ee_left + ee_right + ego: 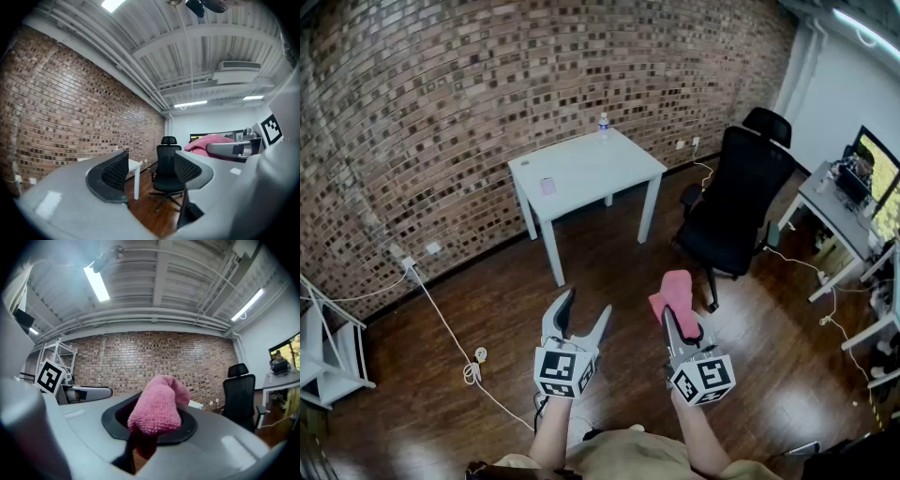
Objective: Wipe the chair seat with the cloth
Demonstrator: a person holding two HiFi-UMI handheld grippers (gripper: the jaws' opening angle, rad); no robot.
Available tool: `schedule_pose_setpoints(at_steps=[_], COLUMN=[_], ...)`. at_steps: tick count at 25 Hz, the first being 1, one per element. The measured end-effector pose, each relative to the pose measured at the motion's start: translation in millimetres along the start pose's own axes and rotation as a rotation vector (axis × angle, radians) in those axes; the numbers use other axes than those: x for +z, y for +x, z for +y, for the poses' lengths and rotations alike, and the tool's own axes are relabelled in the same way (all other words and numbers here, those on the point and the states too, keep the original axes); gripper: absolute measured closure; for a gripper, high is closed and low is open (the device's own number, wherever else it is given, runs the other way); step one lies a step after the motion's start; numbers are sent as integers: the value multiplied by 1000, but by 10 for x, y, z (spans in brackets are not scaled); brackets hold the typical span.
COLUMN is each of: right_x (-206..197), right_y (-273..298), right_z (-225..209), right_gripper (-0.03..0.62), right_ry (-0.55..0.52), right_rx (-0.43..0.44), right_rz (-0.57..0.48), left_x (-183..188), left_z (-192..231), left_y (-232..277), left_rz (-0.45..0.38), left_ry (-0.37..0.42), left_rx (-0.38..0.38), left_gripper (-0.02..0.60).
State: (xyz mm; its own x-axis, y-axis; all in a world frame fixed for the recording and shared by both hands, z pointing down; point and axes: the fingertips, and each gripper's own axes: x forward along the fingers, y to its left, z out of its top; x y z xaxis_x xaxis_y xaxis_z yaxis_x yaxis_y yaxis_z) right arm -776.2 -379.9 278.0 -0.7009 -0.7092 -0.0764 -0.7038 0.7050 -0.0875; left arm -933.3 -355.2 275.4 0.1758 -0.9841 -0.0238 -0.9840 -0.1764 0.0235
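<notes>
A black office chair (733,202) stands on the wood floor to the right of a white table, some way ahead of both grippers; it also shows between the left jaws (168,168) and at the right edge (239,399) of the right gripper view. My right gripper (675,305) is shut on a pink cloth (676,291), which bulges out between its jaws (158,411). My left gripper (578,314) is held beside it, open, with nothing between its fingers. Both are held in the air well short of the chair seat (717,234).
A white table (586,173) with a water bottle (603,127) and a small pink item (547,186) stands against the brick wall. A desk with a monitor (848,202) is at the right. A white cable (450,333) runs across the floor; a white rack (328,352) is at the left.
</notes>
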Motion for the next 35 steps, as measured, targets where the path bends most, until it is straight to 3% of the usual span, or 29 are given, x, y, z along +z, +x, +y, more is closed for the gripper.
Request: schedule_pose_setpoints(at_steps=[4,8,11,15,19,25,30,35], right_x=[156,232,210,141,207,131,-49,-19], right_y=[-635,-1462,-2293,-3550,-4588,-5389,-5904,-6379], right_z=[-872,-1774,-2358,-2798,-2638,-1956,-1217,-769], right_gripper=[533,531,531,531,530,530,530,530], right_ry=[4,-34,-17,12,-4,-10,18,-8], right_rx=[-138,-362,-594,-934,-1310,-1660,-1907,-2068], right_rz=[1,-12,-10,-31,-59,-64,-101,-137], left_x=[53,-1,-155,-357,-486,-559,-635,-659], left_z=[-1071,-2336,-3495,-5014,-6171,-6919,-7224,-7472], left_y=[626,1227,1593,1611,1161,189,-738,-1319], left_rz=[12,24,61,77,96,136,168,163], left_ry=[-1,-1,-9,-30,-26,-54,-51,-33], left_rx=[-172,-414,-675,-1038,-1424,-1793,-2037,-2181], left_gripper=[293,298,298,298,298,298,298,302])
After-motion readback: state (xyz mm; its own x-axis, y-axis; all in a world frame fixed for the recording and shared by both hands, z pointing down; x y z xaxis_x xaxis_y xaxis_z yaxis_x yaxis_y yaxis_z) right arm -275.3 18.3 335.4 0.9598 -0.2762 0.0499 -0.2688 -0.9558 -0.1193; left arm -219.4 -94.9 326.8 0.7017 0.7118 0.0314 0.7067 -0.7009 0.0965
